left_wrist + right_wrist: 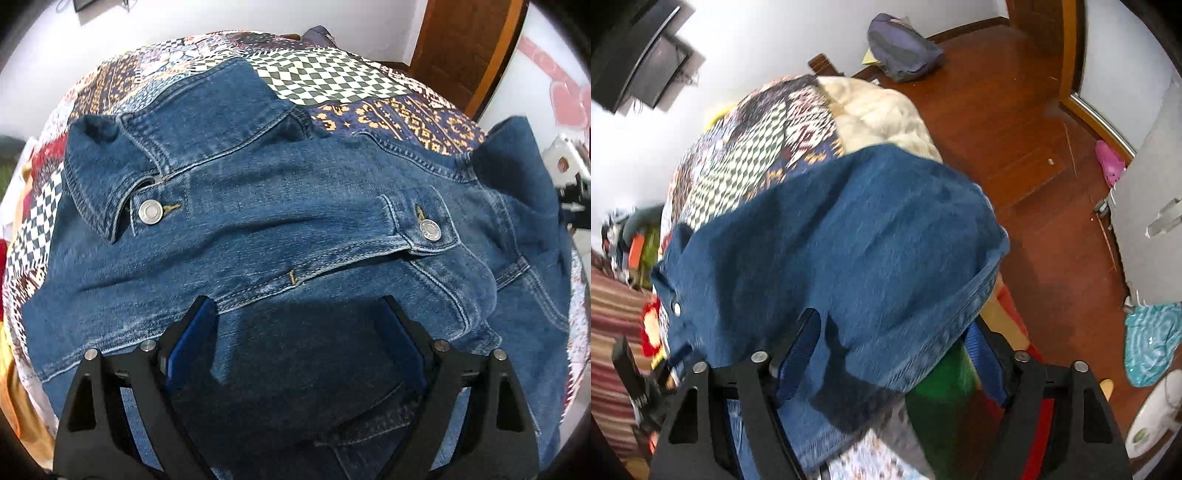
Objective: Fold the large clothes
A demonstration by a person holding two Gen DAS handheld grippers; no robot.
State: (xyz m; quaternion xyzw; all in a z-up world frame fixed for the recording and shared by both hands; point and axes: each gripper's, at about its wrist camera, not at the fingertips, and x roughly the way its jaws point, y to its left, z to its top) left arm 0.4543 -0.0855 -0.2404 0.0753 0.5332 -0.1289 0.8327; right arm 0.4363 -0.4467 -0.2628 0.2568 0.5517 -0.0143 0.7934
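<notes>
- Denim jacket [280, 206] is seen spread front-up over a patchwork quilt [325, 79], collar toward the far side.
- Two metal buttons are noted: one at far left by the collar [149, 212], one on the right pocket flap [430, 229].
- Left gripper [295, 310] is held above the near denim, jaws apart, nothing between them.
- Right gripper [897, 325] is set over the jacket's right edge; jaws apart, with denim lying between the fingers; pad contact cannot be told.
- Wooden floor [1015, 122] lies to the right.

A bed covered by a multicoloured patchwork-print quilt [325, 77] carries a blue denim jacket [280, 206] spread across it; a cream fluffy blanket [882, 114] lies beyond the jacket.
</notes>
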